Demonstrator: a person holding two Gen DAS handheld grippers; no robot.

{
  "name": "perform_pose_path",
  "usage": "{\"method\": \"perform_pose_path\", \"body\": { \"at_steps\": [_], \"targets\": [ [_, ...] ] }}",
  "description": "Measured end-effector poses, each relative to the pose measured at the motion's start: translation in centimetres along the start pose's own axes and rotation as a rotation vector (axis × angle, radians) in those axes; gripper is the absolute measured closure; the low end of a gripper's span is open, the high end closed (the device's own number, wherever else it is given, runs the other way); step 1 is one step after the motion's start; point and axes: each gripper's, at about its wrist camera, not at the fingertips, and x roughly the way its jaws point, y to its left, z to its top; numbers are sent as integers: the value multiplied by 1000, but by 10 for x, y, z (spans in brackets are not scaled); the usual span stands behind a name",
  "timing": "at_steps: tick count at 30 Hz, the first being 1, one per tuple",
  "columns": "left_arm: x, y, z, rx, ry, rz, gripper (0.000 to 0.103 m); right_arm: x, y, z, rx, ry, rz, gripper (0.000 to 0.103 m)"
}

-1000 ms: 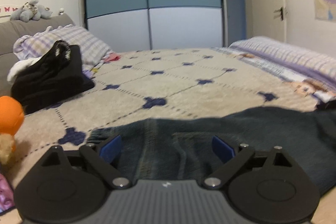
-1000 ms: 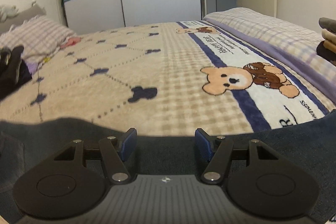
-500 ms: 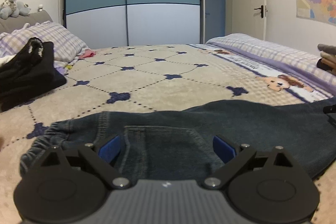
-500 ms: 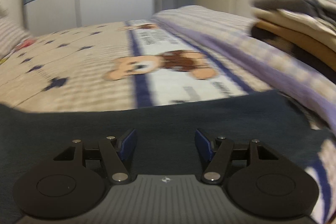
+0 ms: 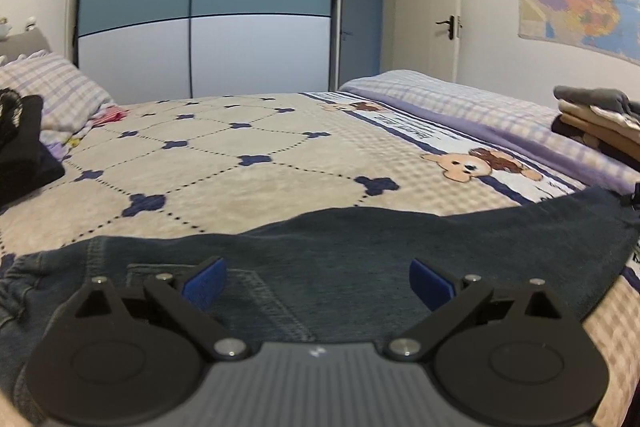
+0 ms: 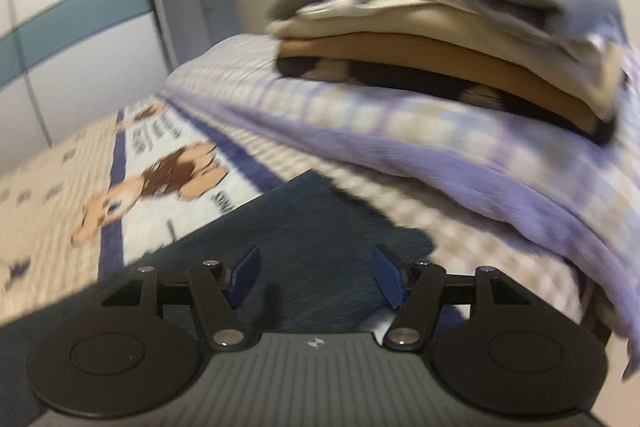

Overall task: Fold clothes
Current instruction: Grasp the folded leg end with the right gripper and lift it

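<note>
Both sets of fingers stand apart, gripping nothing: left gripper (image 5: 318, 277) over the jeans (image 5: 360, 251) near a back pocket, right gripper (image 6: 316, 277) over the leg end. We judge the denim heavy, limp, not slippery; best taken at waistband and hem. Dark blue, faded seams, spread flat across the bed (image 5: 240, 163) in front of us.
</note>
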Motion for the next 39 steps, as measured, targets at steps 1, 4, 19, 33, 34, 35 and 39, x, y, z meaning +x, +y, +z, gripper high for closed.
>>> {"method": "perform_pose_path", "body": {
  "at_steps": [1, 4, 19, 33, 34, 35, 39],
  "targets": [
    [1, -2, 0, 6, 3, -2, 4, -2, -5, 1, 28, -3, -8, 38],
    [3, -5, 0, 18, 9, -2, 4, -2, -22, 4, 129, 10, -14, 38],
    [2, -4, 1, 3, 6, -6, 4, 18, -60, -5, 568, 122, 133, 53],
    [-3, 0, 1, -125, 20, -112, 4, -23, -2, 25, 343, -105, 236, 88],
    [-3, -4, 0, -114, 23, -126, 4, -28, 2, 27, 328, -119, 255, 88],
    [-4, -8, -1, -102, 27, -139, 4, -32, 6, 28, 310, -132, 274, 88],
    [-5, -22, -2, -52, 39, -191, 4, -48, 26, 34, 203, -190, 350, 88]
  ]
}}
